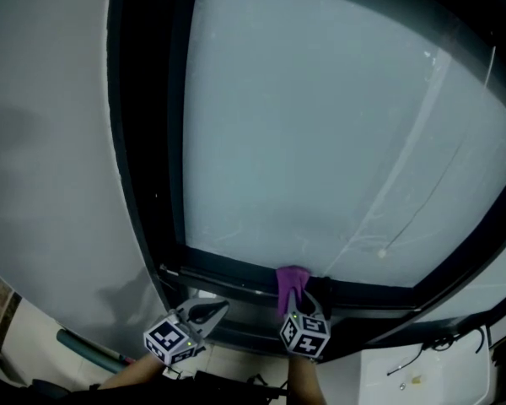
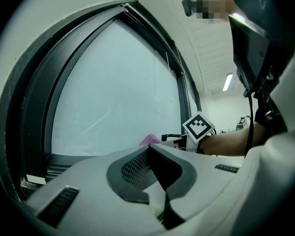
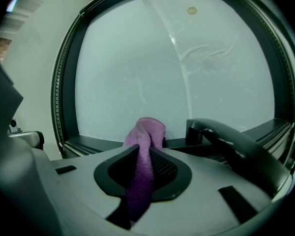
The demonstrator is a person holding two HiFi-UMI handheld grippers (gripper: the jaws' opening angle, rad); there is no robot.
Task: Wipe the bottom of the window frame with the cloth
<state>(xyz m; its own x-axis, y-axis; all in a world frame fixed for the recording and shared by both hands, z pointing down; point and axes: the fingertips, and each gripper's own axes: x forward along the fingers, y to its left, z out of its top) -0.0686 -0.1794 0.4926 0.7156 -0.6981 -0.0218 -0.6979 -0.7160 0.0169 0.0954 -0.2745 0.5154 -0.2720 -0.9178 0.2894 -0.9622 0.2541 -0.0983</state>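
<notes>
We see one purple cloth [image 3: 144, 137] pinched between the jaws of our right gripper [image 1: 302, 300]. Its top lies against the bottom rail of the dark window frame [image 1: 228, 268], just under the frosted pane [image 1: 320, 125]. Our left gripper [image 2: 148, 151] is clenched on nothing, near the frame's lower left corner. A pale wall [image 1: 51, 184] stands at the left.

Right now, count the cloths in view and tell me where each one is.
1. The purple cloth is clamped in the right gripper, its end at the bottom of the window frame. The left gripper holds none. More could lie out of view.
</notes>
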